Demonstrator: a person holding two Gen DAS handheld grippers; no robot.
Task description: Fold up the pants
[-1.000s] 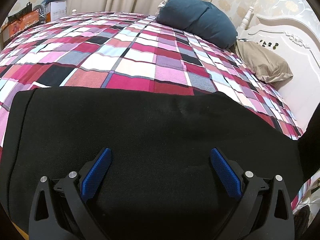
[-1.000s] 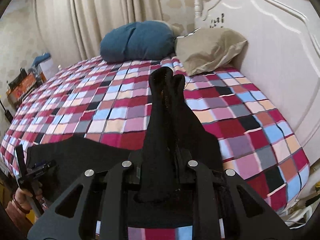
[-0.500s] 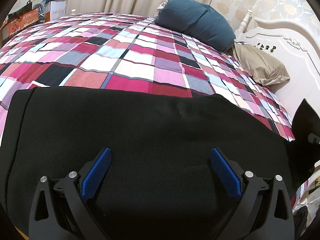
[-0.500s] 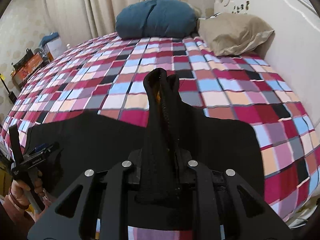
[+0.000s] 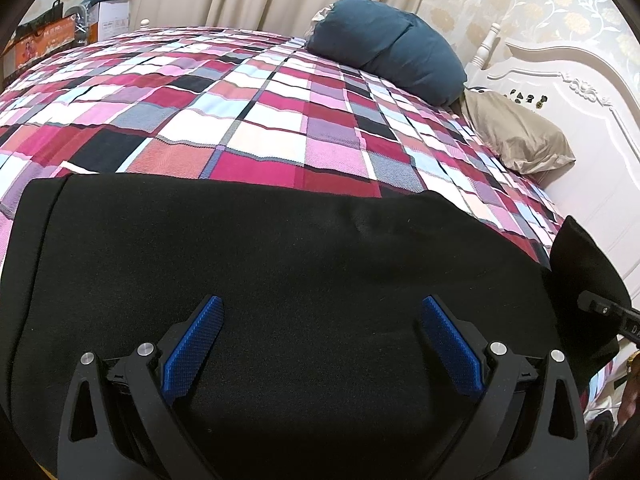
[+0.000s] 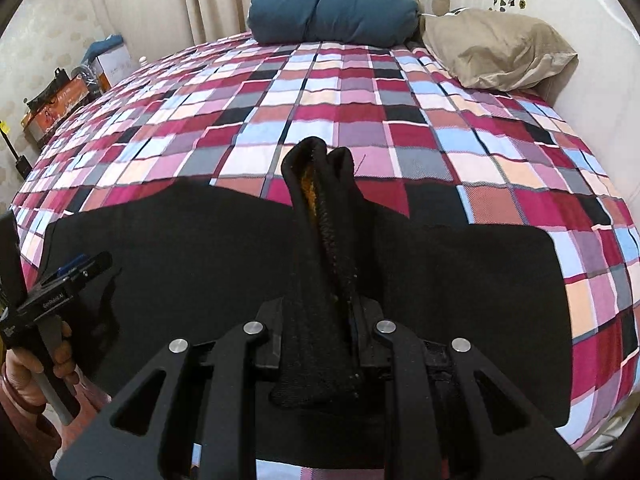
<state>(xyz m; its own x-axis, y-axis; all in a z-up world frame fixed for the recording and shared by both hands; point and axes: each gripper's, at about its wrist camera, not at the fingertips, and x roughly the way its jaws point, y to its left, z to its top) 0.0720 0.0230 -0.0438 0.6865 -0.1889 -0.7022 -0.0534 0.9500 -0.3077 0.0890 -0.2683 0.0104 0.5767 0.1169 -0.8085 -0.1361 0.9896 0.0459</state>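
Black pants [image 5: 280, 272] lie spread flat across the near edge of the checked bedspread. My left gripper [image 5: 320, 340] hovers just over them, open, with its blue pads [image 5: 192, 344] wide apart and nothing between them. My right gripper [image 6: 320, 320] is shut on a bunched end of the pants [image 6: 320, 216], which stands up between its jaws and shows an orange lining. The rest of the pants [image 6: 460, 280] spreads flat below it. The raised end [image 5: 580, 264] shows at the right edge of the left wrist view. A hand holding the left gripper [image 6: 56, 280] appears at the lower left of the right wrist view.
A blue pillow [image 6: 332, 8] and a beige pillow [image 6: 496, 52] lie at the head of the bed by the white headboard [image 5: 568, 96]. Boxes and bags [image 6: 72, 84] stand beyond the far side. The checked bedspread [image 5: 240, 112] stretches behind the pants.
My right gripper has come down and toward the left one, carrying the bunched pants end over the flat cloth. The left gripper has stayed where it was, open.
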